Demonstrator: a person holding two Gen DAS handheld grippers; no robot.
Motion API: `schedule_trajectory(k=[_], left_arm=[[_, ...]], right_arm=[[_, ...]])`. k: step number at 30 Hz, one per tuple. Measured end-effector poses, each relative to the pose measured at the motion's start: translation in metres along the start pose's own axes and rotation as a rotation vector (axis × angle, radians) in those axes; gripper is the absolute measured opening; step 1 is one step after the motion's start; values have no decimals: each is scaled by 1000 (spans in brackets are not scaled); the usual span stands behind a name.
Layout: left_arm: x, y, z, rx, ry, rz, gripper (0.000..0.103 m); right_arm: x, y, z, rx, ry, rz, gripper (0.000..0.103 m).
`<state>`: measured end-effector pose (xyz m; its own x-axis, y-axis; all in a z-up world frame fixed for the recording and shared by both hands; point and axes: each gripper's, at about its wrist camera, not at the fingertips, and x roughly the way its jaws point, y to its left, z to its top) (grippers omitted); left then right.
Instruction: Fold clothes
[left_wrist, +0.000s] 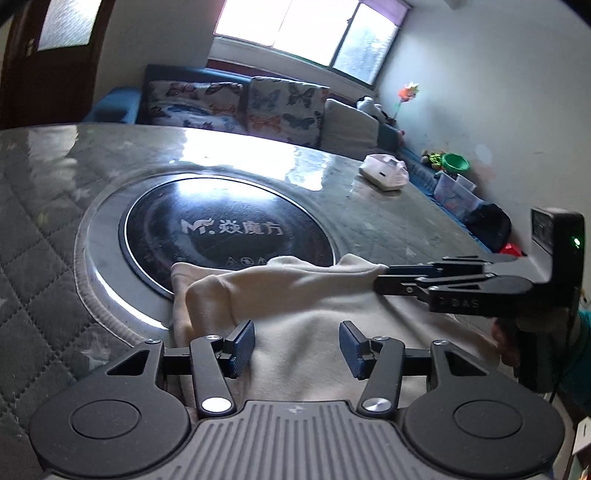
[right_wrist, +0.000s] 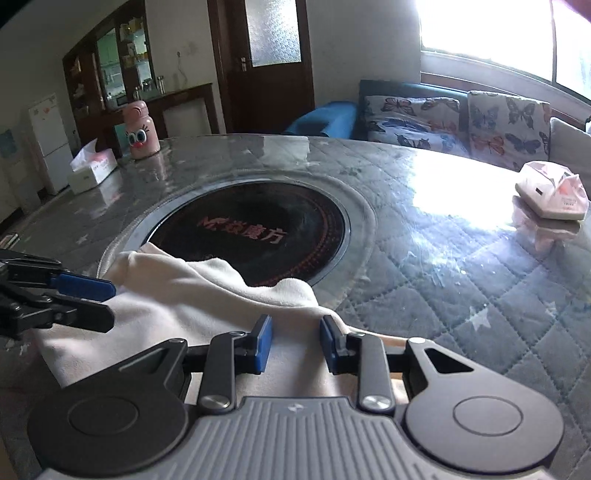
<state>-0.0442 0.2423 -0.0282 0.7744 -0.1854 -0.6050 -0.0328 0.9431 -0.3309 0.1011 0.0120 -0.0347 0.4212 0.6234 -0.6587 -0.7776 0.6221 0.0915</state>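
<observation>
A cream garment (left_wrist: 295, 306) lies bunched on the quilted table, its far edge over the black round cooktop (left_wrist: 221, 229). My left gripper (left_wrist: 296, 343) hovers low over the cloth, open wide, with nothing between its pads. In the left wrist view my right gripper (left_wrist: 384, 280) comes in from the right and touches a raised corner of the cloth. In the right wrist view the right gripper (right_wrist: 296, 343) is open by a narrower gap, and a ridge of the garment (right_wrist: 207, 291) runs between its fingers. The left gripper (right_wrist: 105, 304) shows at the left edge, over the cloth.
A pink tissue pack (right_wrist: 550, 195) lies at the table's far right. A tissue box (right_wrist: 92, 170) and a pink bottle with cartoon eyes (right_wrist: 140, 129) stand at the far left. Behind the glass-topped table (right_wrist: 461, 266) is a sofa with butterfly cushions (left_wrist: 229, 103).
</observation>
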Motion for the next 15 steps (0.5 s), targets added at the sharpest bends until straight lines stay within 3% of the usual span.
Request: schedule_trajectory(k=[15], left_arm=[[33,5,26,-61,37,147,54]], right_arm=[[0,-4,5,-69,-18,66,33]])
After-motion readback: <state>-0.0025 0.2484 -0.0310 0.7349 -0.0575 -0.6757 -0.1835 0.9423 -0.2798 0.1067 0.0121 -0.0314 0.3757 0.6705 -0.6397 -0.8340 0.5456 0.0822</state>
